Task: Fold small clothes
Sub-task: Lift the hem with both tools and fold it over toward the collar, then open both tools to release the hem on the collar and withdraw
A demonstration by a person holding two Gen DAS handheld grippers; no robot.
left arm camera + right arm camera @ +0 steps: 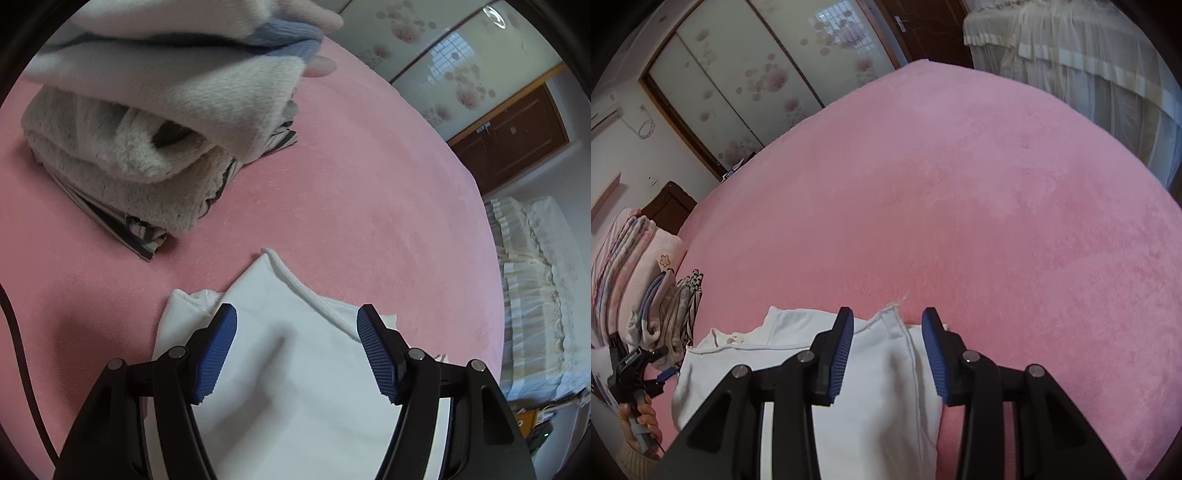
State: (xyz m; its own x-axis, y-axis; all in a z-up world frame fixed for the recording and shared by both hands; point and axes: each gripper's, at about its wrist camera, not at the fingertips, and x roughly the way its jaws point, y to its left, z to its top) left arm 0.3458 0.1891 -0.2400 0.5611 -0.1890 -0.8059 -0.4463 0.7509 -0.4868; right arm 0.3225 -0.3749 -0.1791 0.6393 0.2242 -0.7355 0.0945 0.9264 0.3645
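Note:
A white garment lies folded on the pink bed cover, its ribbed edge pointing away from me. My left gripper hangs just over it, jaws wide apart, blue pads clear of the cloth. In the right wrist view the same white garment shows a seamed right edge. My right gripper stands open over that edge, and neither pad presses on the fabric. At the far left of that view a hand holds the other gripper by the garment's left side.
A stack of folded clothes, fluffy cream over striped fabric, sits at the far left, with more cloth draped above it. The same stack of folded clothes and pink bedding line the bed's left edge. Wardrobe doors stand behind. A lace-covered piece of furniture stands to the right.

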